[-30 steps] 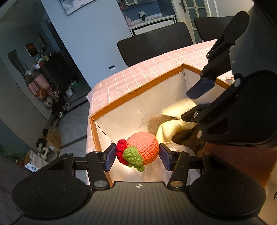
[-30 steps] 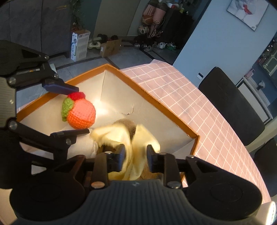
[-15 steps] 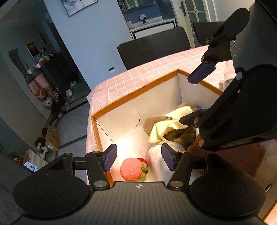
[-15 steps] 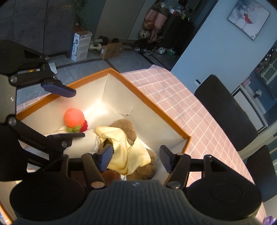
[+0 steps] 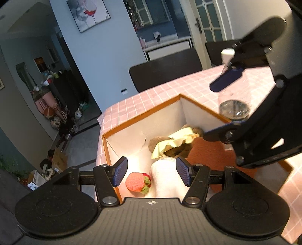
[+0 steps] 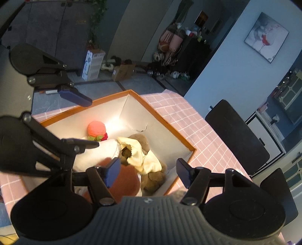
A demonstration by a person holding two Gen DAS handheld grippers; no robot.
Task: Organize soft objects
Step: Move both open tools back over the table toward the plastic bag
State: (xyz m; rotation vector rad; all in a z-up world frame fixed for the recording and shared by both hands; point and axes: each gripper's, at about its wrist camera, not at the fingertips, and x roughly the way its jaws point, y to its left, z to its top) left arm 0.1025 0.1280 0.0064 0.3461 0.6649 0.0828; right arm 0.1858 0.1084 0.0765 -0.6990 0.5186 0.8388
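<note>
Pink-checked tablecloth [image 5: 151, 98] is carrying the box [image 5: 143, 117]; you are lifting both grippers, left gripper [image 5: 151, 174] and right gripper [image 6: 146, 172], away spread and empty, having dropped crochet ball [image 5: 136, 182] and yellow cloth [image 6: 140, 157] inside.

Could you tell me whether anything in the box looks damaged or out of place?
Yes: the box's white inner wall has a small tear near the brown plush. The yellow cloth lies crumpled over that plush.

Blue wall [image 5: 105, 56], framed picture [image 5: 88, 14], black chair [image 5: 166, 69]
</note>
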